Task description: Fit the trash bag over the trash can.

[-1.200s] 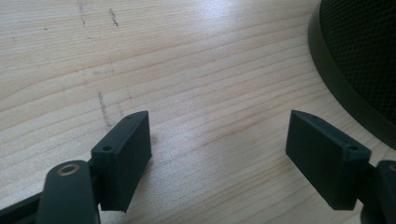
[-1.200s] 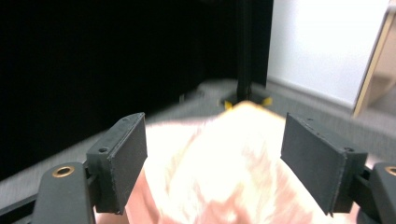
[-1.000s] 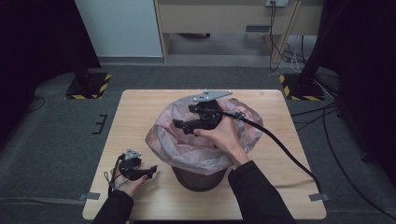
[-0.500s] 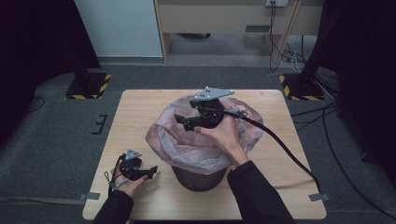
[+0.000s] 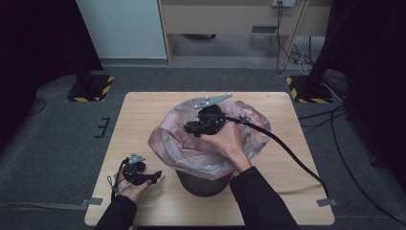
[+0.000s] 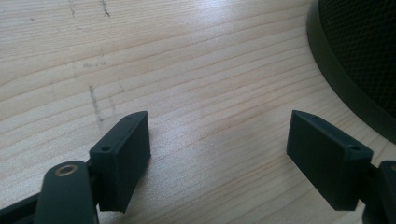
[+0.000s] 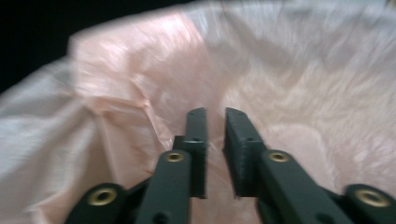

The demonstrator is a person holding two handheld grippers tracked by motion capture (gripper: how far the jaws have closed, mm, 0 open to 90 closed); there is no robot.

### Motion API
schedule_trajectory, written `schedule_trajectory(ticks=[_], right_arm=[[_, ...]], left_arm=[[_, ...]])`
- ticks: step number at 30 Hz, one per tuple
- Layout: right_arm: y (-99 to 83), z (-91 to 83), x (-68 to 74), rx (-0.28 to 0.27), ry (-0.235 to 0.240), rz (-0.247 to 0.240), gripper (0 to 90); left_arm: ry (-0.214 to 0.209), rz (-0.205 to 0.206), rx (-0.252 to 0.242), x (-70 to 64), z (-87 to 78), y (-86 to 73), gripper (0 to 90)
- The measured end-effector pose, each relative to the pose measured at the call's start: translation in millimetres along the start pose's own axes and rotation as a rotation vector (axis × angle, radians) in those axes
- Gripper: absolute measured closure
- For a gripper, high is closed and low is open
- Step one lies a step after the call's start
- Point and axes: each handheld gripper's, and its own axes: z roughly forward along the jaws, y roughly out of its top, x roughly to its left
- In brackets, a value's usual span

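Bin: a dark round bin [image 5: 203,182] stands on the wooden table [image 5: 143,115], near the person's edge, about in the middle from side to side.
Bag: a thin pink bag [image 5: 165,139] sits in the bin. Its top spills out over the rim all the way round and puffs up above it.
Right claw: the right claw [image 5: 187,128] is up over the open bag, held in the right hand [image 5: 225,141], and it points to the left side of the table.
Right claw jaws: close together, with just a thin slit between them. In the right gripper view the claw [image 7: 215,122] is right up against the pink bag [image 7: 299,88]. A fold of bag lies by the tips, but I cannot tell if it is pinched.
Left claw: the left claw [image 5: 155,176] lies low on the table, just left of the bin, held in the left hand [image 5: 129,188].
Left claw jaws: wide apart, with only bare wood between them [image 6: 219,140]. They hold nothing.
Bin foot: in the left gripper view the dark curved base of the bin [image 6: 348,74] is just beside the jaw on that side, not touching it.
Cable: a thick black cable [image 5: 297,160] runs from the right claw down across the table to the right.
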Motion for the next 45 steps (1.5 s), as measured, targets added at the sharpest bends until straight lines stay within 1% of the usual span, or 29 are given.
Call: schedule_trajectory(ticks=[1, 2, 4, 6, 8, 10, 12, 14, 16, 18, 19, 21, 23, 27, 30, 33, 35, 39, 41, 43, 45], right_arm=[[-0.8, 3.6, -0.8, 0.025, -0.011, 0.016, 67.6], [-1.4, 7.1, -1.6, 0.047, -0.013, 0.032, 60.6], [-2.1, 15.0, -3.3, 0.088, -0.007, 0.055, 43.6], [-2.6, 20.9, -5.7, 0.073, -0.006, 0.024, 30.4], [-1.7, 22.9, -7.1, 0.047, 0.003, 0.000, 27.3], [-0.2, 22.2, -9.5, 0.012, -0.003, -0.044, 24.6], [1.1, 21.5, -11.5, -0.009, -0.010, -0.064, 23.3], [0.7, 23.0, -12.5, -0.005, -0.011, -0.074, 22.9], [-0.1, 24.7, -12.1, -0.008, -0.008, -0.071, 22.7], [0.0, 23.6, -11.3, -0.012, -0.011, -0.059, 22.8], [0.7, 21.5, -10.9, -0.019, -0.019, -0.053, 23.0], [2.1, 17.0, -9.9, -0.045, -0.018, -0.048, 23.5], [3.3, 11.8, -8.5, -0.076, -0.016, -0.052, 23.6], [5.5, 1.5, -6.7, -0.139, 0.004, -0.064, 22.2], [7.0, -6.6, -4.8, -0.176, 0.010, -0.058, 22.1], [8.4, -15.1, -2.4, -0.226, 0.013, -0.049, 22.2], [9.6, -21.4, -0.6, -0.274, 0.015, -0.042, 22.5], [11.9, -32.9, 0.6, -0.350, 0.002, -0.039, 22.8], [13.3, -40.8, 0.7, -0.397, -0.013, -0.040, 23.0], [14.6, -48.1, 0.5, -0.439, -0.014, -0.041, 23.1], [15.7, -54.7, 0.3, -0.472, -0.023, -0.037, 23.1]], left_arm=[[0.000, 0.001, 0.001, 0.1, 0.1, 0.0, 21.2], [0.001, 0.000, 0.001, 0.1, 0.2, 0.1, 21.1], [-0.001, 0.000, 0.001, 0.0, 0.2, 0.2, 21.2], [-0.001, 0.001, -0.001, 0.0, 0.1, 0.3, 21.1], [-0.001, 0.002, 0.001, 0.1, 0.4, 0.2, 21.1], [-0.001, 0.003, 0.002, 0.2, 0.6, 0.5, 21.1], [0.000, 0.003, 0.002, 0.1, 0.6, 0.5, 21.1], [-0.002, 0.003, 0.003, -0.2, 0.6, 0.5, 21.1], [-0.002, 0.003, 0.003, -0.1, 0.4, 0.5, 21.0], [-0.002, 0.002, 0.002, 0.2, 0.5, 0.4, 21.0], [-0.002, 0.002, 0.002, 0.2, 0.5, 0.4, 20.9], [-0.002, 0.002, 0.002, 0.1, 0.6, 0.4, 20.9], [-0.003, 0.002, 0.002, 0.1, 0.6, 0.5, 20.7], [-0.003, 0.002, 0.001, 0.0, 0.8, 0.3, 20.2], [-0.003, 0.002, 0.001, -0.1, 1.0, 0.3, 19.9], [-0.003, 0.002, -0.001, -0.2, 1.2, 0.2, 19.4], [-0.004, 0.003, -0.001, -0.3, 1.4, 0.1, 19.1], [-0.004, 0.005, -0.004, -0.4, 1.9, -0.1, 18.4], [-0.003, 0.010, -0.006, -0.6, 2.3, -0.4, 17.9], [-0.001, 0.015, -0.010, -1.0, 2.9, -0.5, 17.1], [-0.001, 0.019, -0.010, -1.4, 3.3, -0.6, 16.5]])
